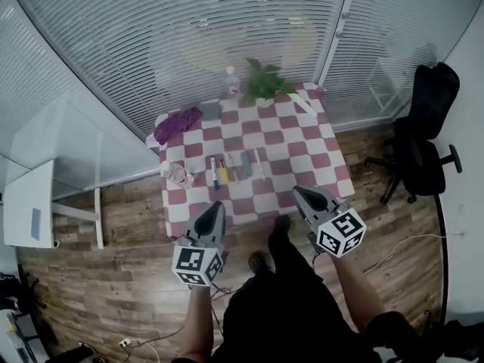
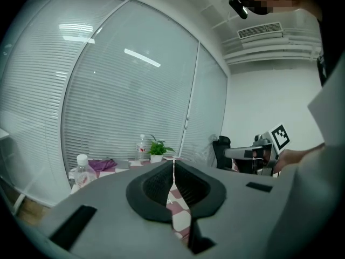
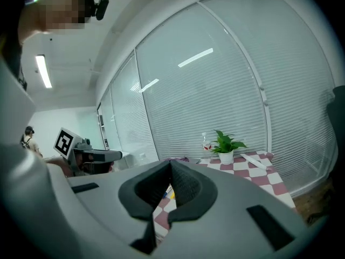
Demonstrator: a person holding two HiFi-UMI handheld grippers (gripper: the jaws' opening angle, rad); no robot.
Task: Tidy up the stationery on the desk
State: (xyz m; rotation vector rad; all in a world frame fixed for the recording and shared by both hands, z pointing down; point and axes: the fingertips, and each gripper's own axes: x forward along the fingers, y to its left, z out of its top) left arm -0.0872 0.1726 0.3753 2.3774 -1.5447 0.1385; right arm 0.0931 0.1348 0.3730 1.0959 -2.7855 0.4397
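Observation:
Several pens and markers [image 1: 234, 168] lie in a row across the middle of the red-and-white checked table [image 1: 302, 146]. Both grippers hover over the table's near edge, short of the row. My left gripper [image 1: 218, 206] points at the table from the near left, jaws closed together with nothing between them [image 2: 173, 165]. My right gripper [image 1: 297, 191] is at the near right, likewise shut and empty [image 3: 170, 165]. A blue and a yellow pen [image 3: 168, 189] show through the gap below its jaws. Each gripper view shows the other gripper off to one side.
A clear bottle [image 1: 180, 175] stands left of the pens, and a purple cloth [image 1: 178, 124] lies at the far left. A potted plant [image 1: 264, 82], a second bottle [image 1: 231, 81] and a white stick-like item [image 1: 305, 104] are at the far edge. A black office chair [image 1: 426, 134] stands right, a white desk [image 1: 30, 203] left.

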